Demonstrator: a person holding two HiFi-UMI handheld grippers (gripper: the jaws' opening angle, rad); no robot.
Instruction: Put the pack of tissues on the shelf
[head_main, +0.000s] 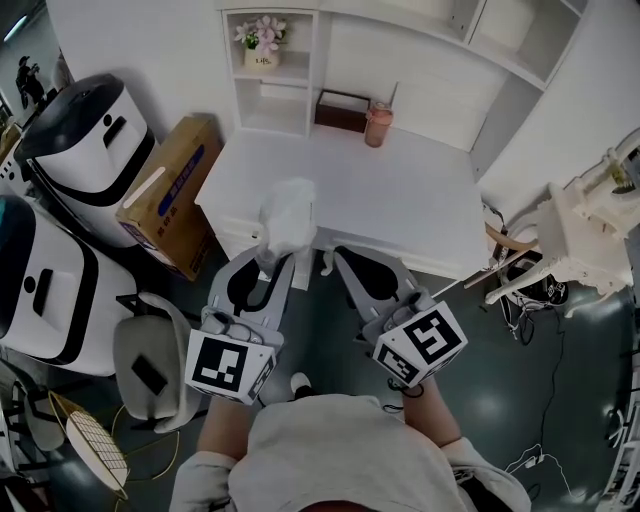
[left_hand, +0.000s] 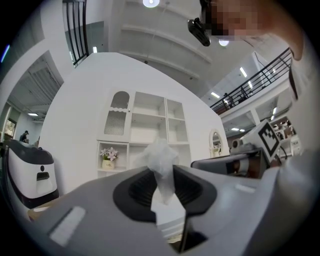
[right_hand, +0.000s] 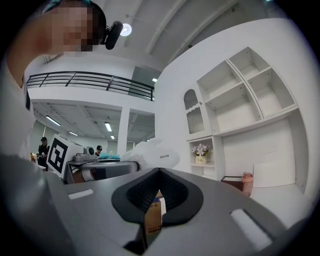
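The pack of tissues (head_main: 289, 222) is a soft white plastic bundle pinched at its lower end by my left gripper (head_main: 274, 260), which is shut on it just in front of the white desk (head_main: 400, 200). In the left gripper view the pack (left_hand: 161, 162) stands up between the dark pads of the left gripper (left_hand: 163, 175). The white shelf unit (head_main: 275, 85) stands at the back of the desk, beyond the pack. My right gripper (head_main: 343, 258) hovers beside the left one with its jaws together and nothing held. Its own view shows the right gripper (right_hand: 159, 172) with pads meeting and the pack (right_hand: 152, 155) to its left.
A small flower pot (head_main: 262, 45) sits on an upper shelf. A brown box (head_main: 342, 110) and a pink cup (head_main: 378, 125) stand at the desk's back. Left are a cardboard carton (head_main: 170, 195), white machines (head_main: 85, 140) and a chair (head_main: 150, 365). A white rack (head_main: 585, 230) stands right.
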